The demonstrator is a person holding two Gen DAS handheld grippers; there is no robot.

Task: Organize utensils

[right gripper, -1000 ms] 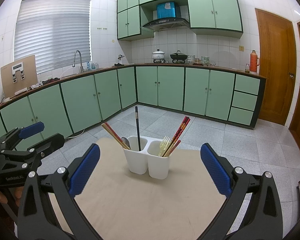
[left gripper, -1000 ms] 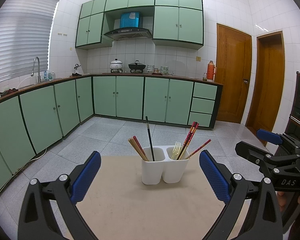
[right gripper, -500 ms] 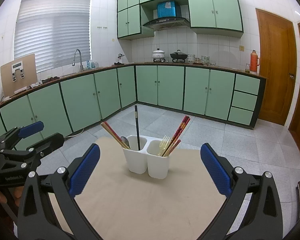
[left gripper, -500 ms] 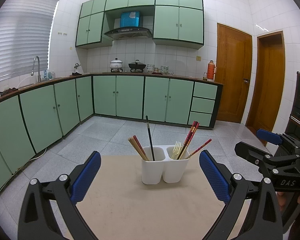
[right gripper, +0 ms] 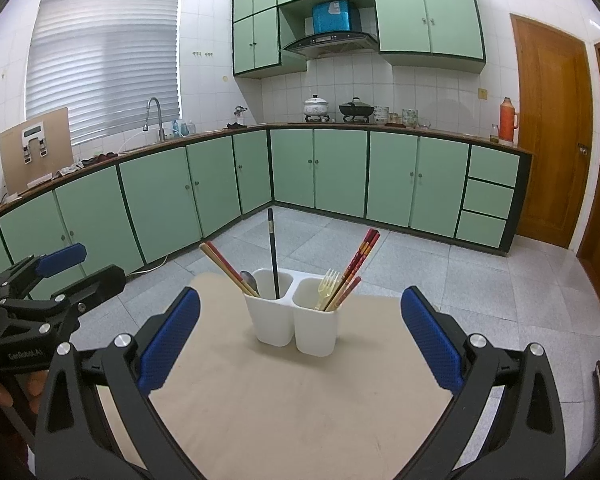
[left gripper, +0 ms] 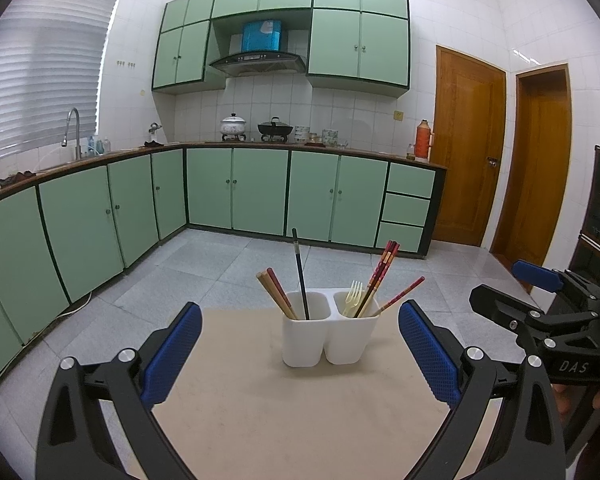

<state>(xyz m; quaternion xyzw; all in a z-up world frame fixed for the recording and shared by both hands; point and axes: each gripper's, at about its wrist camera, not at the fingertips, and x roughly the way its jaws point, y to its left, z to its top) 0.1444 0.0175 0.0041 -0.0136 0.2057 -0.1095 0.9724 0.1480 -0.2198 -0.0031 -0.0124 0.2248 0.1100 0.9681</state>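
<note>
A white two-compartment utensil holder (left gripper: 328, 334) (right gripper: 294, 320) stands on a beige table (left gripper: 280, 420) (right gripper: 300, 408). Its left compartment holds tan and red chopsticks (left gripper: 275, 292), one dark chopstick (left gripper: 300, 272) and a metal spoon (right gripper: 249, 280). Its right compartment holds a pale yellow fork (left gripper: 353, 298) (right gripper: 327, 288) and red patterned chopsticks (left gripper: 380, 276) (right gripper: 358, 260). My left gripper (left gripper: 300, 348) is open and empty, short of the holder. My right gripper (right gripper: 300, 332) is open and empty, also short of it. Each gripper shows in the other's view, the right one (left gripper: 540, 308) and the left one (right gripper: 48, 280).
The table is small, with grey tiled floor (left gripper: 204, 256) beyond its far and side edges. Green base cabinets (left gripper: 236, 192) with a sink and pots run along the walls. Two wooden doors (left gripper: 468, 144) stand at the right.
Hardly anything differs. The right wrist view has crept very slightly closer to the holder; the left gripper holds still. Both stay open.
</note>
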